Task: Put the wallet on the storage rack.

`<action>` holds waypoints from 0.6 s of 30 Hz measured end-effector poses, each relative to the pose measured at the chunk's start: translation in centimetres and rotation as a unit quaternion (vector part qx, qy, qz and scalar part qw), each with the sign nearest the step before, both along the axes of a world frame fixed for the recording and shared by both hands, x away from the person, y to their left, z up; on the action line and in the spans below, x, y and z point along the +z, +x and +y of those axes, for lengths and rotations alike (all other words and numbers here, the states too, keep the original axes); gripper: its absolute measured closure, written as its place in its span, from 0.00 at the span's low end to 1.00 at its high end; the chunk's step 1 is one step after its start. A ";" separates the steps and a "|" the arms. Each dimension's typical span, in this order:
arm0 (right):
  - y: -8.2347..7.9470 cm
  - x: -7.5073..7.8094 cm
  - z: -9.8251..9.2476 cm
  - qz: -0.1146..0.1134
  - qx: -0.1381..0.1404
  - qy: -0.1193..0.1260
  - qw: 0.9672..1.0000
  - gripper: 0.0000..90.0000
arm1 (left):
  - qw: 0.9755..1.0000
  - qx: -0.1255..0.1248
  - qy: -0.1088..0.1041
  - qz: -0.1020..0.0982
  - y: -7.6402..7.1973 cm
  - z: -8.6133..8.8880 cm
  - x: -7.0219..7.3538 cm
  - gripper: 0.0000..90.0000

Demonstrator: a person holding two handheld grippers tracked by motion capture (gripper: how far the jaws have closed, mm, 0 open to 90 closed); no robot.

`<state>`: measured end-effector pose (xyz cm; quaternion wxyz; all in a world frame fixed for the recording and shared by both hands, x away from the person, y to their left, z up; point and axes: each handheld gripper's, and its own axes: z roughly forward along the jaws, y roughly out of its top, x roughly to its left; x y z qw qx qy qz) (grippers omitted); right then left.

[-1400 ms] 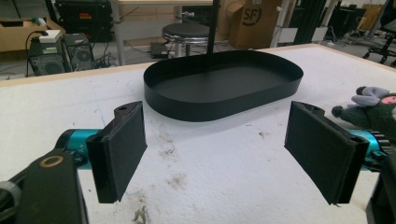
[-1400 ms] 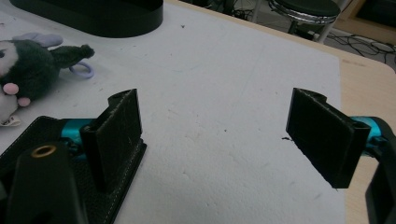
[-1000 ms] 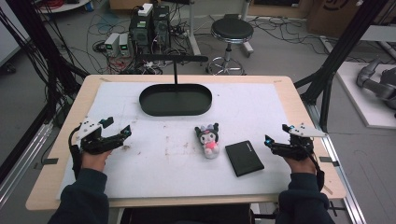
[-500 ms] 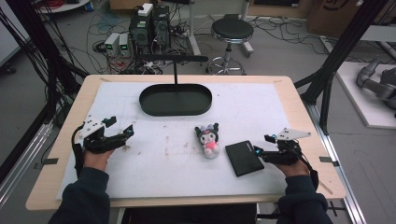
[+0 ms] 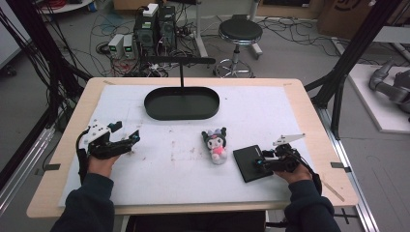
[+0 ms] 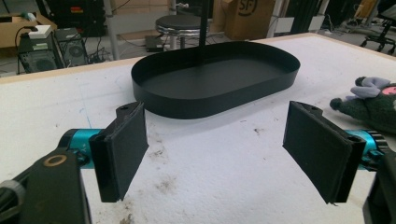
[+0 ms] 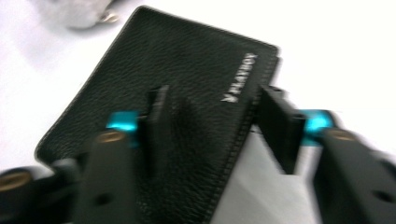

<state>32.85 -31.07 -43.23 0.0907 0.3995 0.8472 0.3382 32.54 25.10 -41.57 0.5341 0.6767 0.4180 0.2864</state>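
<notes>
Black leather wallet (image 5: 252, 163) flat on the white mat (image 5: 290, 111), lower right of the high view, just right of the plush toy (image 5: 216, 144). Right gripper (image 5: 259, 161) low over its near corner, jaws just been closing, half-open, one over the leather face, the other past its stitched edge (image 7: 243, 135); not yet pinching. Left gripper (image 5: 130, 139) at lower left, jaws wide apart, holding nothing. Black oval tray (image 5: 181, 103) above centre.
</notes>
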 end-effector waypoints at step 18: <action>0.2 0.1 -0.5 0.011 -0.015 0.022 1.000 0.40 | 1.000 0.005 -0.001 0.002 0.0 0.2 0.0 0.24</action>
